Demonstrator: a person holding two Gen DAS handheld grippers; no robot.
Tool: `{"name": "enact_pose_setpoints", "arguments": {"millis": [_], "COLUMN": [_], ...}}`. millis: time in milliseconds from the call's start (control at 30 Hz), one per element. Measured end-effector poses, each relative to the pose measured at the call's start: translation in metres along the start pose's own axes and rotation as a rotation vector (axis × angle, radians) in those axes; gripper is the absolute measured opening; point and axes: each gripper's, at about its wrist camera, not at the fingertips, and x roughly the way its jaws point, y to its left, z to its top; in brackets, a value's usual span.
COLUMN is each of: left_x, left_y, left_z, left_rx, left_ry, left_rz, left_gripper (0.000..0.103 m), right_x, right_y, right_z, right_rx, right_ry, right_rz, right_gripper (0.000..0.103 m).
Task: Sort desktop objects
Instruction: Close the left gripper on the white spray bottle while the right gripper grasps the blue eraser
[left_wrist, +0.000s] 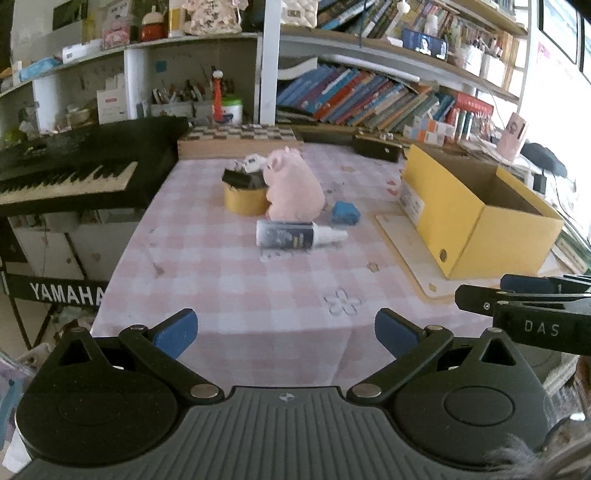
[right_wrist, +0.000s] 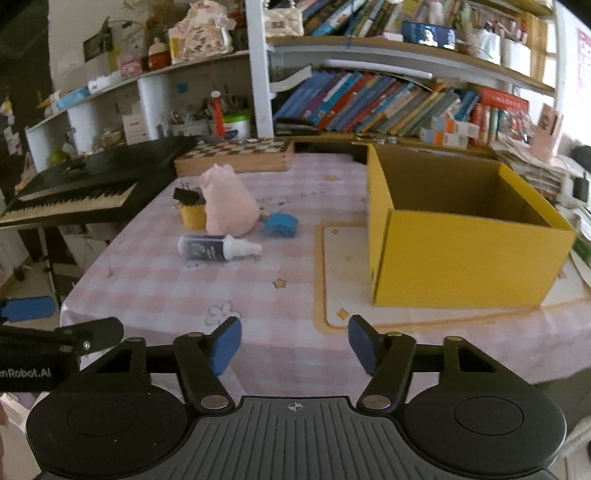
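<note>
A pink plush pig (left_wrist: 293, 184) (right_wrist: 229, 206) stands mid-table beside a yellow tape roll (left_wrist: 243, 201) (right_wrist: 192, 216) with black binder clips (left_wrist: 242, 177) (right_wrist: 188, 195) on top. A dark spray bottle (left_wrist: 295, 233) (right_wrist: 218, 248) lies in front of them. A blue tape roll (left_wrist: 345, 213) (right_wrist: 279, 224) lies to the right. An open yellow box (left_wrist: 476, 210) (right_wrist: 461, 229), nothing visible inside, stands on the right. My left gripper (left_wrist: 284, 334) and right gripper (right_wrist: 294, 345) are open and empty over the table's near edge.
A pink checked cloth (left_wrist: 229, 280) (right_wrist: 273, 295) covers the table. A Yamaha keyboard (left_wrist: 74, 170) (right_wrist: 81, 192) stands to the left. A wooden chessboard case (left_wrist: 240, 140) (right_wrist: 236, 155) lies at the back. Bookshelves (left_wrist: 369, 96) (right_wrist: 388, 107) rise behind. A placemat (right_wrist: 343, 280) lies under the box.
</note>
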Motion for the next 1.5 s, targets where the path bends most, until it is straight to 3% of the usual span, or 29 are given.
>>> {"name": "enact_pose_setpoints", "arguments": {"millis": [100, 300, 433, 567, 767, 1000, 1233, 1367, 1500], "left_x": [0.007, 0.031, 0.052, 0.074, 0.110, 0.178, 0.211, 0.219, 0.210], "left_y": [0.005, 0.019, 0.025, 0.026, 0.024, 0.017, -0.003, -0.004, 0.000], "left_z": [0.006, 0.023, 0.032, 0.043, 0.058, 0.075, 0.088, 0.086, 0.087], "left_rx": [0.014, 0.004, 0.019, 0.110, 0.236, 0.419, 0.572, 0.623, 0.572], "left_ry": [-0.010, -0.011, -0.013, -0.017, -0.028, 0.070, 0.095, 0.160, 0.207], "left_rz": [0.004, -0.015, -0.069, -0.102, -0.173, -0.228, -0.307, -0.370, -0.334], "left_gripper": [0.102, 0.099, 0.089, 0.080, 0.078, 0.079, 0.077, 0.058, 0.044], "right_x": [0.010, 0.036, 0.055, 0.074, 0.099, 0.124, 0.139, 0.147, 0.156], "right_y": [0.000, 0.000, 0.001, 0.000, -0.004, 0.003, 0.001, -0.005, -0.006], "right_z": [0.007, 0.029, 0.043, 0.059, 0.079, 0.093, 0.103, 0.108, 0.112], "right_rx": [0.000, -0.003, -0.002, 0.007, 0.012, -0.015, -0.026, -0.014, -0.005], "right_ry": [0.004, 0.002, -0.001, -0.004, 0.020, 0.056, 0.075, 0.090, 0.110], "right_rz": [0.012, 0.037, 0.059, 0.082, 0.110, 0.143, 0.165, 0.166, 0.172], "right_gripper": [0.048, 0.048, 0.048, 0.048, 0.048, 0.048, 0.048, 0.049, 0.049]}}
